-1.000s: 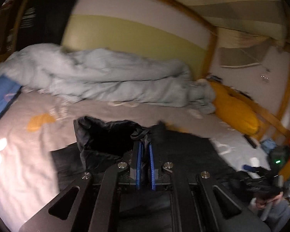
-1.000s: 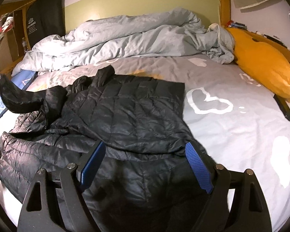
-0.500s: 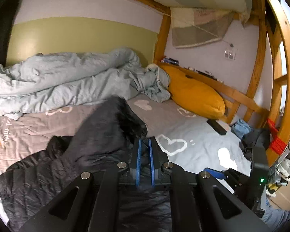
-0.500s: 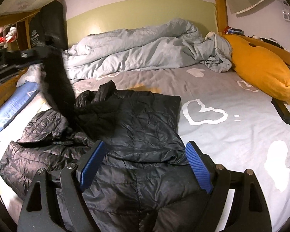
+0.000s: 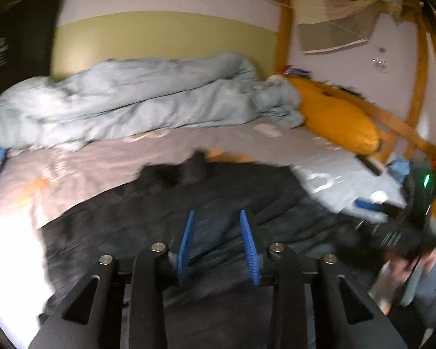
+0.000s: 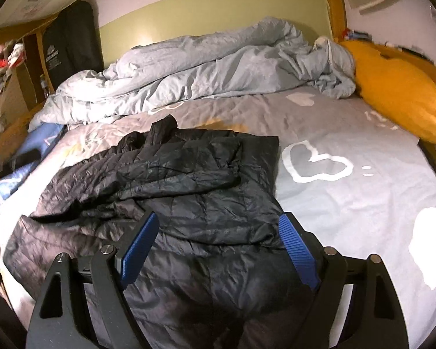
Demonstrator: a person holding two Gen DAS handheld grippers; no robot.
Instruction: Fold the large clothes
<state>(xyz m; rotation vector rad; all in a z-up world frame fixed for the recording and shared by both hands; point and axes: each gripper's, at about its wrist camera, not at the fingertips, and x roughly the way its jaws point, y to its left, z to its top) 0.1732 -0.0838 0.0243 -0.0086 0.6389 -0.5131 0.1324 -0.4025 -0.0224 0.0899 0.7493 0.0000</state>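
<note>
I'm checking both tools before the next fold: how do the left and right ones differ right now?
The left tool has a narrower gap between its blue pads than the right tool, whose pads are spread wide. The left wrist view is motion-blurred, while the right wrist view is sharp. Both tools are open, hold nothing, and point over the black jacket on the bed sheet.

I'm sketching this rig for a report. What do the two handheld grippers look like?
Both match: the left gripper and right gripper have black angular frames with triangular cut-outs, silver round bolt heads, and two blue ribbed finger pads. No cables or markings show.
</note>
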